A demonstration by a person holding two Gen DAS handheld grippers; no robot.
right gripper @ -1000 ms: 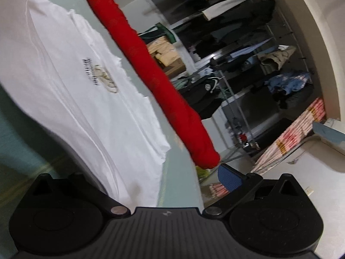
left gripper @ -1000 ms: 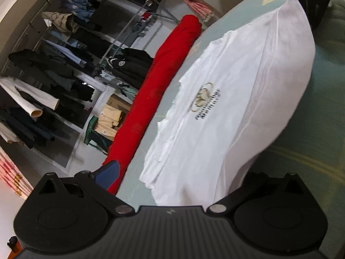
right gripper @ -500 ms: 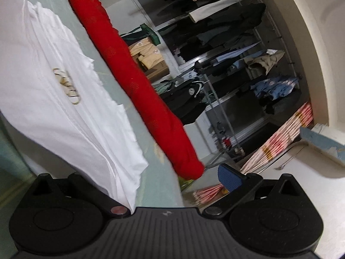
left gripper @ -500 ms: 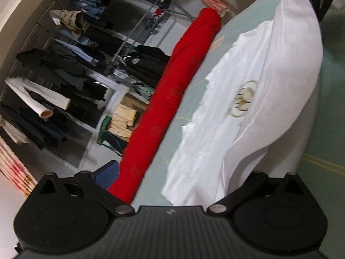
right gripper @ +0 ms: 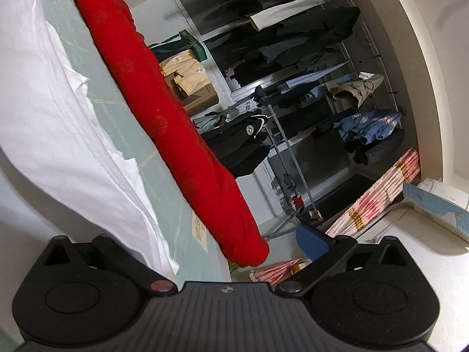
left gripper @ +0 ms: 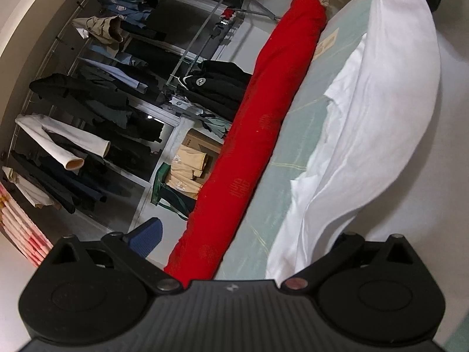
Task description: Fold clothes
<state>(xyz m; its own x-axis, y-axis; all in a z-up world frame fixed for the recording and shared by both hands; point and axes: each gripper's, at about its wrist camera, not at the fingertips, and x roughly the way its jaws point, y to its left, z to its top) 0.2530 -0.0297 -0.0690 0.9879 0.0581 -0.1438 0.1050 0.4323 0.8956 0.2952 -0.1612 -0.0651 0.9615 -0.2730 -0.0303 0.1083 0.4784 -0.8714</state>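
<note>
Where each camera looks past its own black housing, the left gripper (left gripper: pixel 234 234) and right gripper (right gripper: pixel 222 234) each show one blue pad set wide of the white shirt (left gripper: pixel 366 135); whether cloth is pinched cannot be told. The shirt billows above the pale green table (left gripper: pixel 296 135), just beside a red fabric roll (left gripper: pixel 258 135), and clothing racks (left gripper: pixel 96 94) stand beyond.

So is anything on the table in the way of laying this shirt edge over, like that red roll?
Nothing visible is. The red roll lies along the far table edge, with a bare strip of table between it and the shirt. Only the shirt's own lower layer lies beneath the raised fold.
</note>
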